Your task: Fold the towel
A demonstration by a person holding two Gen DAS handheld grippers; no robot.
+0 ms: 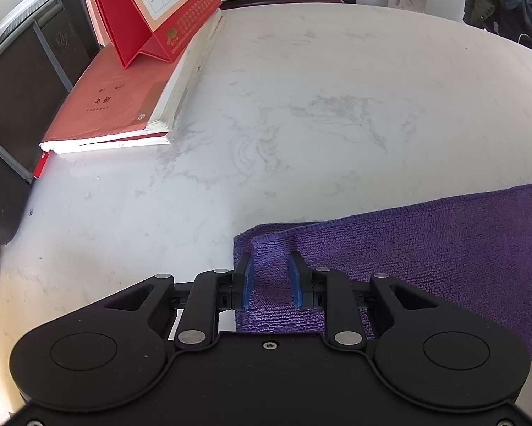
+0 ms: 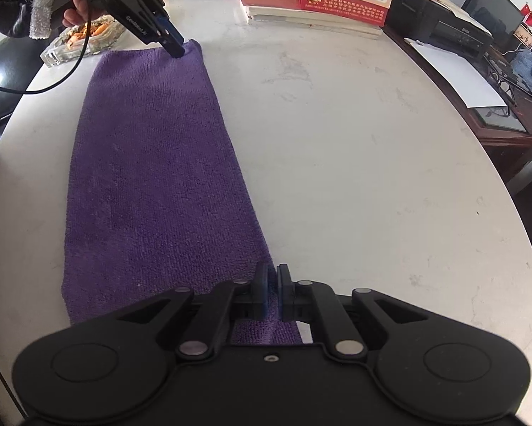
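The purple towel point(image 2: 152, 163) lay flat in a long strip on the white bench point(image 2: 354, 149). The right claw point(image 2: 272, 289) was pressed nearly together, pinching the towel's near corner. The left claw point(image 1: 271, 282), at 11 o'clock in the right wrist view, stood slightly spread, a raised ridge of the far corner gripped between its blue pads point(image 1: 247, 284).
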